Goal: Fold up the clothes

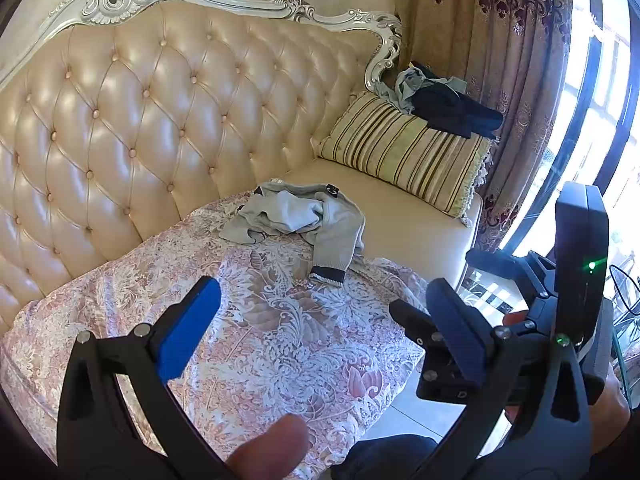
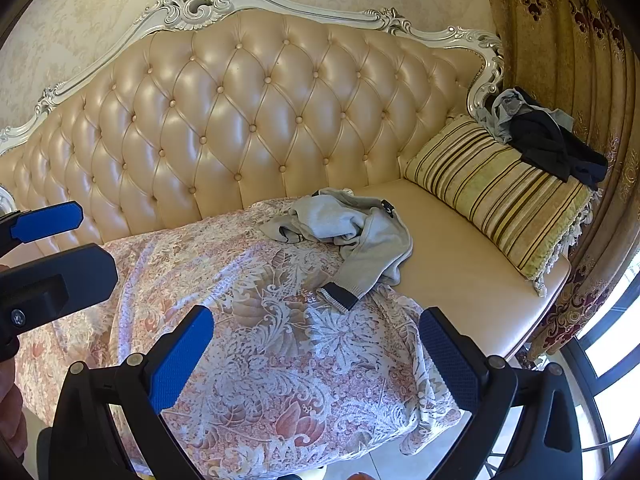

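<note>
Nearest the lens, the left tongs (image 1: 324,320) stand wide apart with nothing between their pads, a thumb (image 1: 272,450) showing at the bottom edge below them. The right tongs (image 2: 316,352) are spread just as wide and grip nothing; in the left view their black body (image 1: 568,280) shows beside the left pair, a green light lit on it. Beyond both pairs runs the sofa (image 1: 132,120), its cream tufted back (image 2: 256,112) framed by a carved white crest, and its bare seat (image 2: 452,248) lies ahead and to the right of the right tongs. A floral lace throw (image 1: 300,340) covers the seat directly under and ahead of both pairs, its edge hanging over the front. To the far right of the tongs hangs a gold and maroon curtain (image 1: 488,20), with a bright window (image 1: 600,100) at the edge. A striped cushion (image 2: 496,196) leans in the sofa's right corner, well apart from the tongs, with dark clothes (image 2: 556,144) and a pale garment (image 2: 500,116) heaped on its top. The grey sweater (image 2: 360,232) lies crumpled on the throw straight ahead of the tongs, apart from them, one sleeve trailing toward them and ending in a dark striped cuff (image 2: 340,296).
</note>
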`<action>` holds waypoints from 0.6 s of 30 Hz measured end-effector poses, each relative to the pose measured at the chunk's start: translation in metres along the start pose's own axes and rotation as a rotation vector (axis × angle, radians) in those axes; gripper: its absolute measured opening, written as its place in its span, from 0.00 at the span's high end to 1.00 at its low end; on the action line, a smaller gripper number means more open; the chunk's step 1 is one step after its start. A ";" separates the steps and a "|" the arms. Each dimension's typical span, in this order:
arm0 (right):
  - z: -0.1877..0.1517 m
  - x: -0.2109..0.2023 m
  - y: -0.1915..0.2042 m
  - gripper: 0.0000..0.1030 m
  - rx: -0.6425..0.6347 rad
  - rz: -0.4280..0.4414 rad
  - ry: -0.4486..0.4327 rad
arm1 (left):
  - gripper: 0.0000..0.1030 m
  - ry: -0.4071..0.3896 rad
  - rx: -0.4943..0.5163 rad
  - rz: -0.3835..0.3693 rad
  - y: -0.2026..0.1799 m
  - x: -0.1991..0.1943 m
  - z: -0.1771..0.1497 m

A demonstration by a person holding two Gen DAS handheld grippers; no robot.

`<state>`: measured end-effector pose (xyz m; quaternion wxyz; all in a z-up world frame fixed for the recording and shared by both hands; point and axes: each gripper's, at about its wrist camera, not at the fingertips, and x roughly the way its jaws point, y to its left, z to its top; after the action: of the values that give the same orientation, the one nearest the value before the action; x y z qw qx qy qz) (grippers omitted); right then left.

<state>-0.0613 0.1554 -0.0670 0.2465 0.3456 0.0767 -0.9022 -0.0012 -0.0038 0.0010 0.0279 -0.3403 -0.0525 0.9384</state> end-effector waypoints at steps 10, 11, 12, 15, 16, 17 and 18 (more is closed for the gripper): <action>0.003 0.000 -0.001 0.00 0.000 0.000 0.000 | 0.00 -0.001 0.000 -0.001 -0.003 -0.001 0.000; 0.003 0.000 -0.001 0.00 -0.001 0.001 0.000 | 0.00 -0.001 0.000 -0.003 -0.002 -0.001 0.001; 0.003 -0.001 0.000 0.00 -0.002 0.000 0.000 | 0.00 -0.001 0.000 -0.004 -0.002 -0.001 0.001; 0.003 -0.001 0.000 0.00 -0.004 0.000 -0.001 | 0.00 -0.003 -0.002 -0.004 -0.002 -0.001 0.001; 0.004 -0.001 0.001 0.00 -0.004 0.001 -0.001 | 0.00 -0.003 -0.003 -0.006 -0.002 -0.001 0.001; 0.004 -0.001 0.000 0.00 -0.004 0.000 -0.001 | 0.00 -0.003 -0.005 -0.007 -0.002 0.000 0.001; 0.004 -0.001 0.000 0.00 -0.004 0.000 -0.001 | 0.00 -0.003 -0.006 -0.009 -0.002 -0.001 0.001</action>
<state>-0.0632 0.1545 -0.0631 0.2471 0.3449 0.0782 -0.9021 -0.0013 -0.0018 0.0023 0.0311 -0.3386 -0.0568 0.9387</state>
